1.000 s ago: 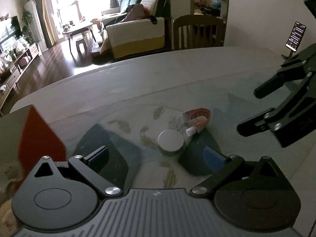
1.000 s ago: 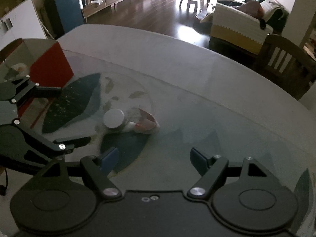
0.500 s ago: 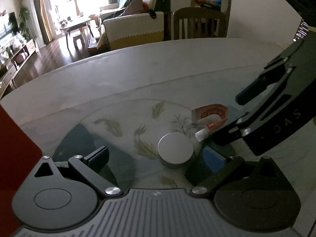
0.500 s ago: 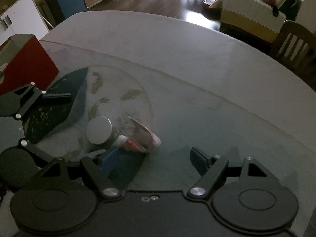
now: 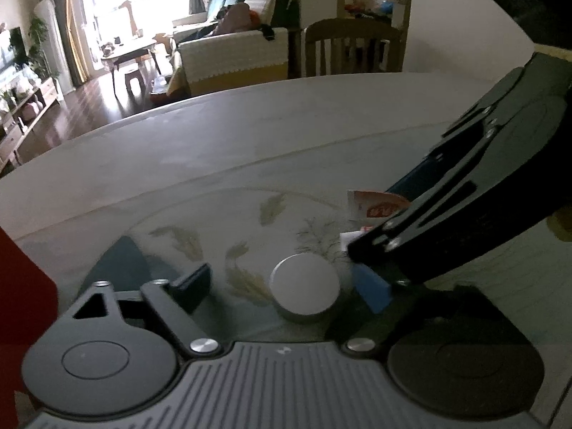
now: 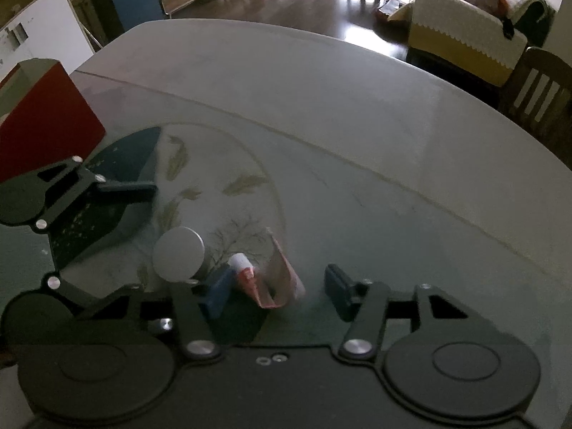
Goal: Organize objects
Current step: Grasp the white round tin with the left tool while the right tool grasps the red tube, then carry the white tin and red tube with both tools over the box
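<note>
A round silver tin (image 5: 304, 291) lies flat on the glass table top, between the fingers of my left gripper (image 5: 282, 286), which is open and low over the table. Just right of the tin lies a small red-and-white tube (image 6: 250, 277) on its crumpled red-and-white packet (image 6: 282, 279). My right gripper (image 6: 279, 291) is open and straddles the tube and packet, its blue-padded left finger (image 6: 218, 291) close to the tube's white cap. The two grippers almost touch beside the tin.
A red box (image 6: 46, 132) stands at the left of the table (image 6: 321, 114). A wooden chair (image 5: 352, 48) sits at the far edge, with a sofa (image 5: 232, 59) behind it. The table's far half holds bare room.
Both grippers have come forward and down. The tin now sits between the left fingers, and the right gripper has closed in from the right until the tube lies between its fingers.
</note>
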Available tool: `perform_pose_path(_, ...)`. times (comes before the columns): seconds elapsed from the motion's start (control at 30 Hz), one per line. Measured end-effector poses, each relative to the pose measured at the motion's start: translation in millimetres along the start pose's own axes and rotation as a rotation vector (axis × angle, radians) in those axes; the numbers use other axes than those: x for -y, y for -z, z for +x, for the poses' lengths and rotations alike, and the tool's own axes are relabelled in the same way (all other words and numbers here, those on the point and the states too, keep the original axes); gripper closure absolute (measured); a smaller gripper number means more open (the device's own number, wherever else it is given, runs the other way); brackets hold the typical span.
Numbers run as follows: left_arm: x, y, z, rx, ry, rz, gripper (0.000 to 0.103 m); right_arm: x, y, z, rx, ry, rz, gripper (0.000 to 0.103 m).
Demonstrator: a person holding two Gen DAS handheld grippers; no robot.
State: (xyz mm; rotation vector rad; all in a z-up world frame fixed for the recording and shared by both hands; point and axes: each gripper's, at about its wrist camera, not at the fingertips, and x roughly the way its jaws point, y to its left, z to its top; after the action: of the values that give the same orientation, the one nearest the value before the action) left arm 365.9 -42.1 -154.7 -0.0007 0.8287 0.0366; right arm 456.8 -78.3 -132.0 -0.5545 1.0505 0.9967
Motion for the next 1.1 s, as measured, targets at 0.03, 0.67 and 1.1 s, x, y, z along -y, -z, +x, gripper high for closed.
perform_pose_path(0.03,1,0,-1,0.001,0.009,-0.001,0.032,0,0,0,0.002,0.000,-0.002,0.055)
perform_pose_path(0.67,14,9,-29,-0.058,0.030,-0.006,0.065,-15,30,-30,0.003,0.031,0.062,0.068)
perform_pose_path(1.1,19,27,-99,-0.053,0.050,-0.061,0.065,-57,62,-93,0.032,0.004,0.102,0.068)
